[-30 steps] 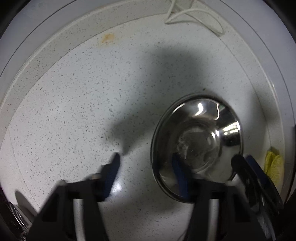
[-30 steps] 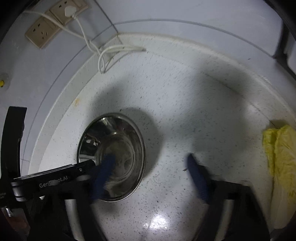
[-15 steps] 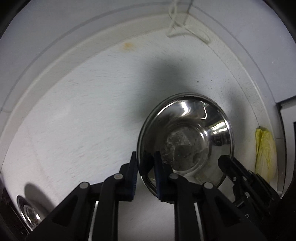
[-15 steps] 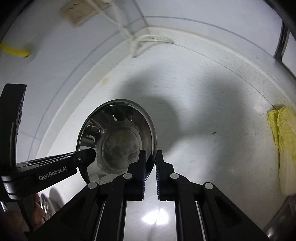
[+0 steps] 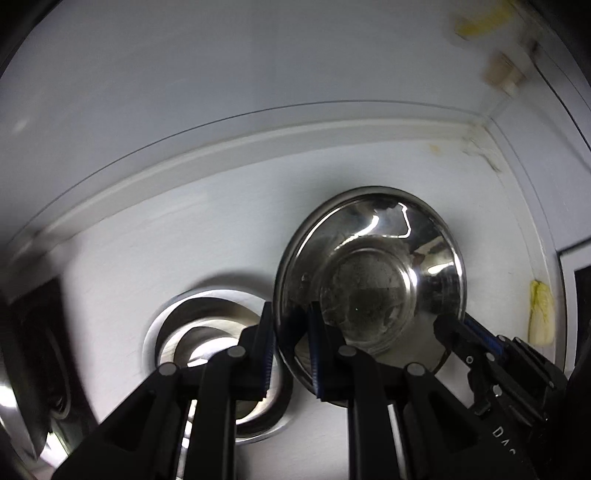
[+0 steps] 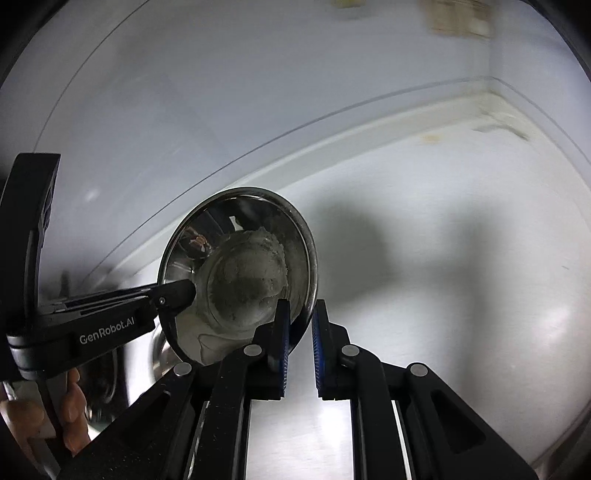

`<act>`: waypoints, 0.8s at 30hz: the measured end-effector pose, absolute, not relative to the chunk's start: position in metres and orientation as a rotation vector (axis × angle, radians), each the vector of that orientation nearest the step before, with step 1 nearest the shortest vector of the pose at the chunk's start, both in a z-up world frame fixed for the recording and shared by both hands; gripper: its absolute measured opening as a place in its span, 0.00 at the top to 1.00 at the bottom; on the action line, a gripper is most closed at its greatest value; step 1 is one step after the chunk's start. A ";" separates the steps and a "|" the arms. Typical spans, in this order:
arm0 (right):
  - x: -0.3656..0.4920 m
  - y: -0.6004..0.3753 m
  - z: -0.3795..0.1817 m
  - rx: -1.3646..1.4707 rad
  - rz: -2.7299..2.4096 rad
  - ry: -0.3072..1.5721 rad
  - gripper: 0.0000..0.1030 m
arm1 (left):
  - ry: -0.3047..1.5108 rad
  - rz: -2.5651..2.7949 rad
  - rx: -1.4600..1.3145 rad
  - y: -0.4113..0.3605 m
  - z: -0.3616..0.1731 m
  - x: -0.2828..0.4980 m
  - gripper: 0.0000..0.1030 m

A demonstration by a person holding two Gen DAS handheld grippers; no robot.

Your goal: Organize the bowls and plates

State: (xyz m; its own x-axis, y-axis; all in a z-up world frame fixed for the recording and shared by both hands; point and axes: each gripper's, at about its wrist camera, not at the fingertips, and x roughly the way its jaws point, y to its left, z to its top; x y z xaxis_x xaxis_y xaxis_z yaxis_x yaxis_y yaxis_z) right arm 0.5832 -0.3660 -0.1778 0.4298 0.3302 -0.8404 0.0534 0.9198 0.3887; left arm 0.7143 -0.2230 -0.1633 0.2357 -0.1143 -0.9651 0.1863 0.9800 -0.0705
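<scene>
A shiny steel bowl (image 5: 373,273) is held up off the white counter by both grippers, tilted with its inside toward the cameras. My left gripper (image 5: 291,354) is shut on its left rim. My right gripper (image 6: 299,347) is shut on its right rim; the bowl (image 6: 240,273) fills the left middle of the right wrist view. Each gripper shows in the other's view, the right one (image 5: 465,339) and the left one (image 6: 173,295). Below the lifted bowl, another steel bowl or plate (image 5: 210,332) lies on the counter at lower left.
The white wall and its raised back edge (image 5: 258,147) curve behind the counter, meeting a corner at the right. A yellow cloth (image 5: 541,314) lies at the far right. A dark metal object (image 5: 40,350) sits at the left edge. A wall socket (image 6: 458,18) is up high.
Both grippers closed on the bowl's opposite rims, then lifted it off the counter and carried it left. A second steel dish has come into view beneath.
</scene>
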 end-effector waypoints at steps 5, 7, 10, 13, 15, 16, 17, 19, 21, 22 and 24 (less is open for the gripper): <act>0.595 -0.283 -0.193 0.310 0.290 1.187 0.90 | 1.356 -0.091 -0.023 -0.128 -0.180 0.705 0.85; 0.595 -0.265 -0.201 0.288 0.308 1.211 0.90 | 1.378 -0.069 -0.049 -0.110 -0.193 0.700 0.85; 0.603 -0.250 -0.223 0.262 0.324 1.260 0.90 | 1.412 -0.053 -0.079 -0.092 -0.213 0.693 0.85; 0.601 -0.242 -0.238 0.242 0.317 1.301 0.90 | 1.444 -0.051 -0.094 -0.085 -0.235 0.690 0.85; 0.599 -0.244 -0.247 0.238 0.313 1.323 0.90 | 1.460 -0.052 -0.093 -0.086 -0.248 0.680 0.85; 0.599 -0.241 -0.252 0.236 0.310 1.333 0.90 | 1.467 -0.052 -0.091 -0.087 -0.252 0.679 0.85; 0.598 -0.240 -0.256 0.234 0.308 1.341 0.90 | 1.473 -0.054 -0.087 -0.086 -0.255 0.679 0.85; 0.594 -0.239 -0.267 0.233 0.303 1.354 0.90 | 1.485 -0.055 -0.077 -0.088 -0.263 0.678 0.85; 0.593 -0.239 -0.274 0.235 0.299 1.363 0.89 | 1.482 -0.054 -0.070 -0.088 -0.266 0.676 0.85; 0.592 -0.239 -0.277 0.236 0.297 1.364 0.89 | 1.480 -0.053 -0.065 -0.089 -0.266 0.676 0.85; 0.588 -0.236 -0.281 0.220 0.288 1.361 0.87 | 1.477 -0.054 -0.065 -0.093 -0.266 0.675 0.85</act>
State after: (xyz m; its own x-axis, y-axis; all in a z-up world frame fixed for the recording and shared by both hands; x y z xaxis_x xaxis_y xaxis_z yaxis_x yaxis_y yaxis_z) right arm 0.5883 -0.2364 -0.2807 0.1818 0.3279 -0.9271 -0.0751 0.9447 0.3193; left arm 0.6746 -0.0929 -0.2663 0.0930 -0.0762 -0.9928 -0.0032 0.9970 -0.0768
